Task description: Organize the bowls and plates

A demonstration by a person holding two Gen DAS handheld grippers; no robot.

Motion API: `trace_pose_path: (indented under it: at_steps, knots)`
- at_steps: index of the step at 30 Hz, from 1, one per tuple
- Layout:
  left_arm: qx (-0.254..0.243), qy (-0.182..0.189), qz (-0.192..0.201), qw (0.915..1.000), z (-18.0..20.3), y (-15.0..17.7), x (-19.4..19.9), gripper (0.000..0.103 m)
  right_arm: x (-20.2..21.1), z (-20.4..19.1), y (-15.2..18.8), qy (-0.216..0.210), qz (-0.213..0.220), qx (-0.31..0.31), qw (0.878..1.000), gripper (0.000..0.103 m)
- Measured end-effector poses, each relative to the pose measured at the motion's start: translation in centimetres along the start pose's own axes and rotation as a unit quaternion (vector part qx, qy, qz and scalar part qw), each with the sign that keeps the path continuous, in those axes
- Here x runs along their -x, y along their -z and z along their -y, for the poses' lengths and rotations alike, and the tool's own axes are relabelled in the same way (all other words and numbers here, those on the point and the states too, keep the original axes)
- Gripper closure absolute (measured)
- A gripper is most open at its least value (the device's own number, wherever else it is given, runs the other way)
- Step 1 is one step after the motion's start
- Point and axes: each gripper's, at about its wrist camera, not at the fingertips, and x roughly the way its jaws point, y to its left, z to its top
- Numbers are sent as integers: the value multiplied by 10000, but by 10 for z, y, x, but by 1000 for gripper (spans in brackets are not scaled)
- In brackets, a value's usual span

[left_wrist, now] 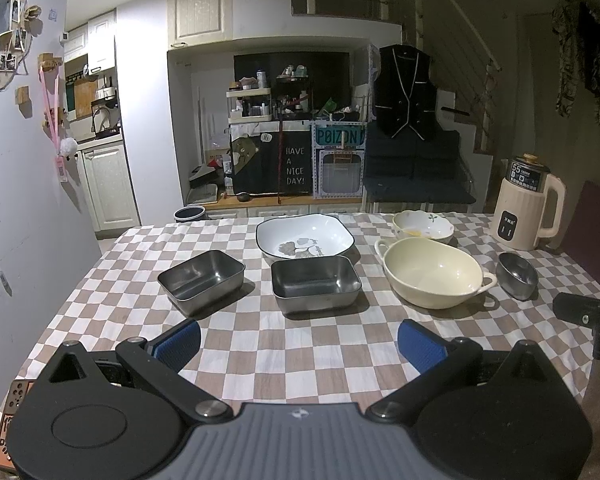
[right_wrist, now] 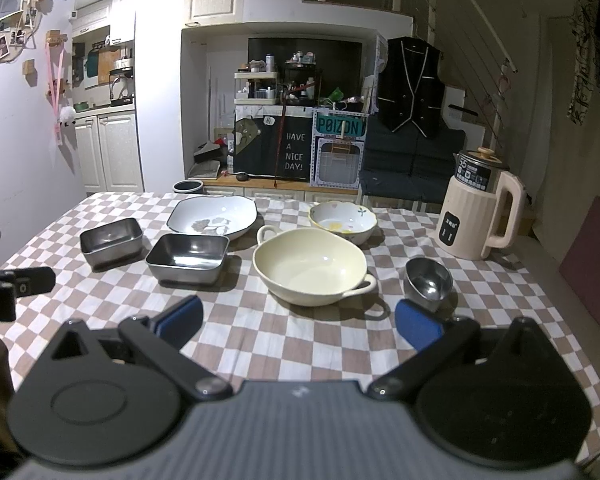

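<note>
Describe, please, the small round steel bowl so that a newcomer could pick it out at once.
Start at the tall cream kettle at the far right of the checked tablecloth. Just in front of it, right of the big cream two-handled bowl, sits the small round steel bowl. Unlike the two rectangular steel tins on the left, it is round, and the smallest dish there.

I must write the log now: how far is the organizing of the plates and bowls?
Nothing looks done: two rectangular steel containers, white square plate, cream two-handled bowl, floral bowl and small round steel bowl all sit separately. Left hand-held gripper and right hand-held gripper are open, holding nothing. All stacking remains.
</note>
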Motion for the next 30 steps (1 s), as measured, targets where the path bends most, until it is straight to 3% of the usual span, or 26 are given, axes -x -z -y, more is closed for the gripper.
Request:
trace_pose_path:
  at_steps: [23,30]
  knots:
    - [35,-44,-68,10000,-2,-4,-1,0,-2,0,-1,-48,11,-36,10000,0]
    - [125,-86,51,9999,-10,-25,-3,0,-8,-1,-17,-248,311,76,9992,0]
